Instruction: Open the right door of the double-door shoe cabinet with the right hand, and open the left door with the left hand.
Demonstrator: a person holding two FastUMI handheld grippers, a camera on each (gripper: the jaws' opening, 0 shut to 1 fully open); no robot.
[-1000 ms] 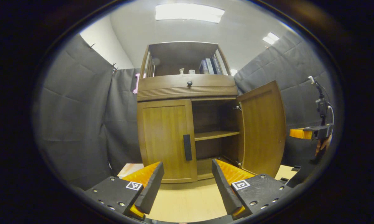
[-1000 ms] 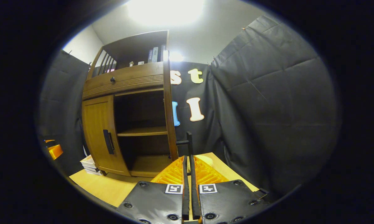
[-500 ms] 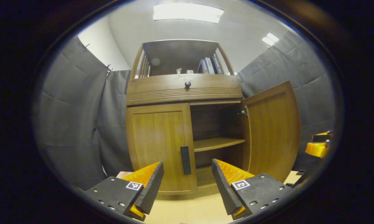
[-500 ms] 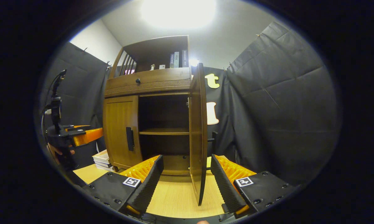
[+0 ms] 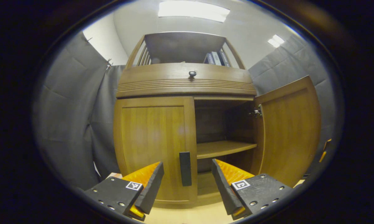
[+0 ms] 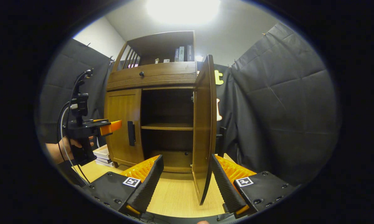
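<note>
Cabinet, brown wooden double-door shoe cabinet with a drawer band and an open top shelf, standing on the pale wooden floor. Right door: swung wide open, edge toward your right gripper, whose fingers are spread with the door's lower edge between them, apart from both. Left door: closed, its black vertical bar handle straight ahead of your left gripper, fingers spread and touching nothing. Interior: one wooden shelf, bare. Your left gripper, seen from the right gripper view, sits in a hand near the left door. Books: upright on the top shelf.
</note>
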